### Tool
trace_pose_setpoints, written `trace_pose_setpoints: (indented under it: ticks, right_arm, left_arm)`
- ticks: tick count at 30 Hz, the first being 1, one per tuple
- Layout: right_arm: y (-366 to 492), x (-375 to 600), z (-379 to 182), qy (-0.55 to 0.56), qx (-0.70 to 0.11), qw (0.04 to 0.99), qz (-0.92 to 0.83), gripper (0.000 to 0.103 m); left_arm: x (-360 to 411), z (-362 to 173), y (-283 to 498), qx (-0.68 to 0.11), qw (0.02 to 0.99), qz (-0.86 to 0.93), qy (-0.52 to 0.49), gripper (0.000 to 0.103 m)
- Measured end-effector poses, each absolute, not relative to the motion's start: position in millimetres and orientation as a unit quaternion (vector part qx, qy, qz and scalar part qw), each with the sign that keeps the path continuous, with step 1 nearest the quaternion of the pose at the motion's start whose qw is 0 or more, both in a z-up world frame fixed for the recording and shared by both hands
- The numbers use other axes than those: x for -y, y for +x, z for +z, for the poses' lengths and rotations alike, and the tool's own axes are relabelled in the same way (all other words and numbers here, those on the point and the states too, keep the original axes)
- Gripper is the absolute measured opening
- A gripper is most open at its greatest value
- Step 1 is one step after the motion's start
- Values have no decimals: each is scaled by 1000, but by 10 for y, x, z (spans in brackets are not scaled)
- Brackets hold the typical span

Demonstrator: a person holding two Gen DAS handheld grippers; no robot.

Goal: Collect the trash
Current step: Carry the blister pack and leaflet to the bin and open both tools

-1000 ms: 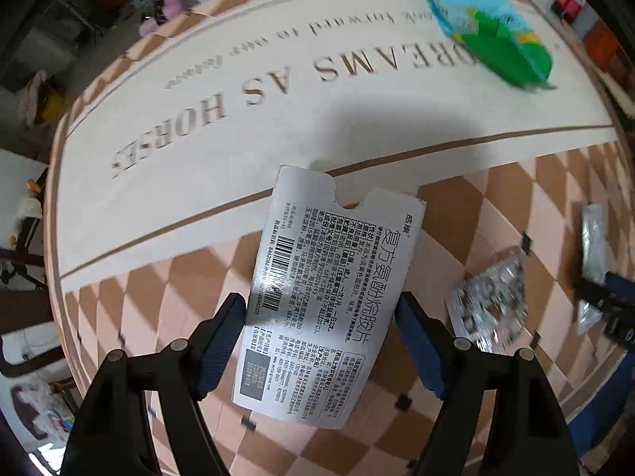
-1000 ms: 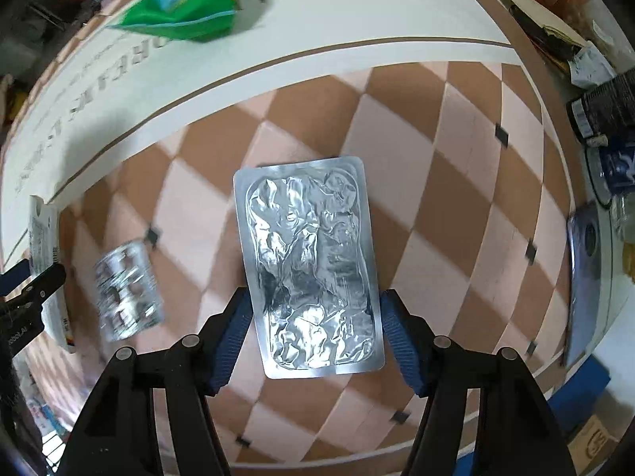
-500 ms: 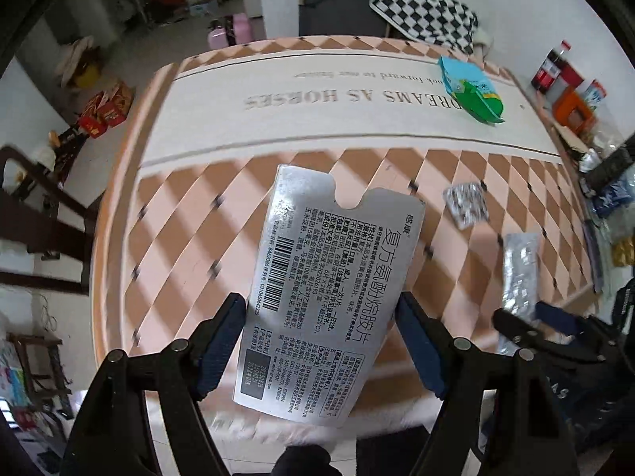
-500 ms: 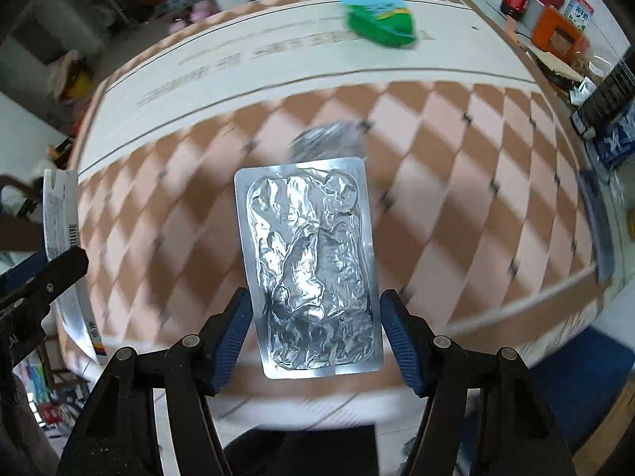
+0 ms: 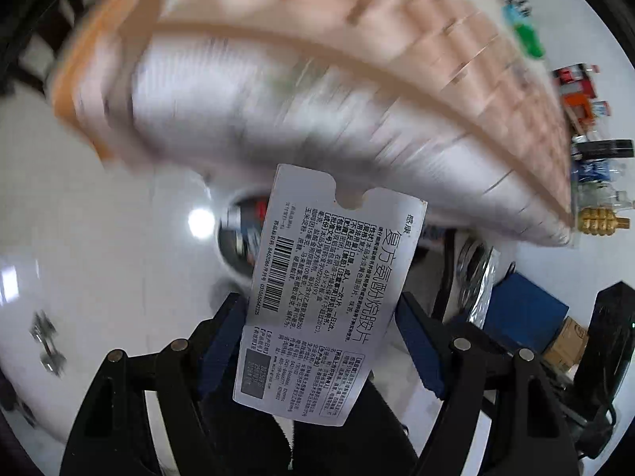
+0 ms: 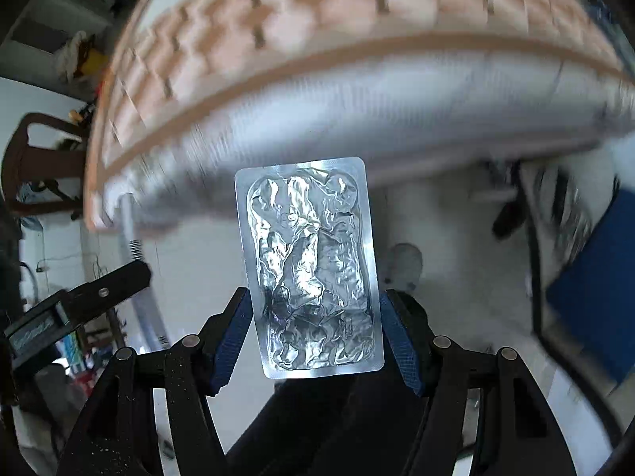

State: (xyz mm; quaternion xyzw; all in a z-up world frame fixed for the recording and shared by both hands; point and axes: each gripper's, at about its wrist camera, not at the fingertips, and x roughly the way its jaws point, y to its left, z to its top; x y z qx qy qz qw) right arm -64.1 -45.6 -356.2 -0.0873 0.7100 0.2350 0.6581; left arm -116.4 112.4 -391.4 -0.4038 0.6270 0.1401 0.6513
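Both loaded: left gripper (image 5: pixel 321 341) clamps a printed medicine box flap (image 5: pixel 329 297), right gripper (image 6: pixel 315 337) clamps a crumpled foil blister pack (image 6: pixel 311 269) (blurred table (image 6: pixel 357 39) beyond).

Blurred checkered table (image 5: pixel 397 12), green packet (image 5: pixel 530 41)

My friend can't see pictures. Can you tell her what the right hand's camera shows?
The right gripper holds a crinkly silver pill sheet upright between its blue pads. Behind it, all blurry, are the edge of a table with a pink checked cloth and a white floor; the other gripper pokes in at left.
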Motion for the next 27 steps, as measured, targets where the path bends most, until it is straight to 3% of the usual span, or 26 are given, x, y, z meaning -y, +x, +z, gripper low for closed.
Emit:
trace_pose_setpoints:
  ticks: [12, 14, 20, 21, 23, 27]
  right_arm:
    - [-871, 618, -6122, -92, -774, 595, 197, 68]
    - [-841, 537, -6546, -97, -774, 592, 203, 68]
    - [-749, 289, -7472, -86, -779, 581, 222, 69]
    - [-749, 261, -7563, -85, -778, 579, 226, 72]
    - [-764, 209, -7698, -81, -778, 577, 236, 101]
    - [-860, 184, -7685, -92, -773, 577, 248, 103]
  left_arm:
    - [-1184, -6518, -1229, -664, 570, 133, -466, 79]
    - [-1262, -6845, -1292, -673, 567, 138, -454, 96]
    - [-1430, -7276, -1500, -687, 572, 176, -412, 97]
    - [-1446, -7287, -1551, -686, 576, 186, -404, 97]
    - [-1462, -7258, -1655, -681, 586, 211, -385, 97]
    - [-1410, -7116, -1768, -681, 601, 240, -342, 97]
